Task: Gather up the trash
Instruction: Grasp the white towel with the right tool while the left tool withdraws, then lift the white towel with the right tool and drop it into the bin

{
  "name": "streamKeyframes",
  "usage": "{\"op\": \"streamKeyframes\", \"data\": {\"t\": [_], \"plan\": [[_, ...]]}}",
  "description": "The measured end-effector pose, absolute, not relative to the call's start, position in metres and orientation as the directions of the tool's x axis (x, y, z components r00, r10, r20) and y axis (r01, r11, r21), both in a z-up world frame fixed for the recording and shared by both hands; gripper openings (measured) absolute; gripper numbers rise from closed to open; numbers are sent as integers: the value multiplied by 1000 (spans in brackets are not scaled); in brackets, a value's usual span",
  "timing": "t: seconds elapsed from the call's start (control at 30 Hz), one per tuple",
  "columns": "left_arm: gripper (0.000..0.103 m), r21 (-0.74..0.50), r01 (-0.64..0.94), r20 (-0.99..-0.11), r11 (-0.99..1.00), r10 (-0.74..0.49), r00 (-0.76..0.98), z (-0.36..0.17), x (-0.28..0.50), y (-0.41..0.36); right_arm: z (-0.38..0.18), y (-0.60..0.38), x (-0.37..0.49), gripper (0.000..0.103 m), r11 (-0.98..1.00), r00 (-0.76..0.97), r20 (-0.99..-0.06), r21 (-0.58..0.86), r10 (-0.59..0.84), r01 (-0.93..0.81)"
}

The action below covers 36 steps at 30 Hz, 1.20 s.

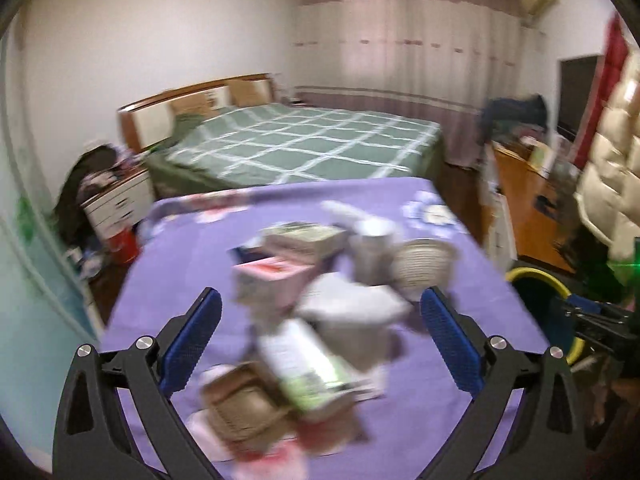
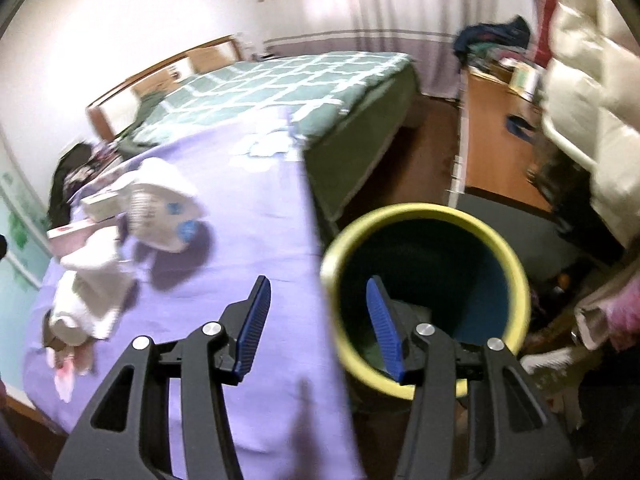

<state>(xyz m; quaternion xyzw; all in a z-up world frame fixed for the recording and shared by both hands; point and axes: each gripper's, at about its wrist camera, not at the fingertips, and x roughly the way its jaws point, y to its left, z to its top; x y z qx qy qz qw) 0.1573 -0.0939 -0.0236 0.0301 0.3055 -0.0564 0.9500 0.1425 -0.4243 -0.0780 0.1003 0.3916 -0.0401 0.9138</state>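
left view: blurred
left gripper [image 1: 320,320]: jaws spread wide, nothing between the pads, over the trash pile
trash [image 1: 312,312]: heap of boxes, cartons and paper on the purple cloth [image 1: 460,400], mid-table; pink box [image 1: 268,284], cup [image 1: 374,250] and ribbed bowl [image 1: 424,258] toward the far side, brown tray [image 1: 244,404] nearest
bin [image 1: 540,280]: yellow rim, at right off the table edge
bed [image 1: 304,140]: green check, behind the table
right view: also blurred
right gripper [image 2: 316,312]: jaws about half apart, empty; left finger over the cloth, right finger over the bin mouth
bin in this view [image 2: 424,216]: dark inside, just beside the table's right edge, on the floor
trash in this view [image 2: 120,240]: at left of the cloth, well apart from the gripper
jacket [image 2: 592,80]: cream, puffy, top right
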Motion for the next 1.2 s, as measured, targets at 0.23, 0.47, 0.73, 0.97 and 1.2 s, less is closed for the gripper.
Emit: {"op": "streamKeyframes", "data": {"t": [0.23,0.47,0.73,0.97,1.2], "plan": [[98,-12,27,-586,1000,-29,810,-34,162,-27,-66,-347,173,48,987,685,-717,158,126,-15],[98,4,-6,-587,1000,8,810,-44,156,-12,-77,-282,199,48,976,632,-744,159,219,-151],[98,-10,-24,-602,1000,13,798,-52,157,-2,-83,-235,218,53,962,612,-748,140,258,-235],[98,-19,-20,-605,1000,5,796,-56,158,0,-99,-227,233,52,955,549,-788,164,278,-247],[98,-22,-8,-612,1000,-7,791,-59,159,-4,-102,-228,229,10,944,523,-793,201,314,-261]]}}
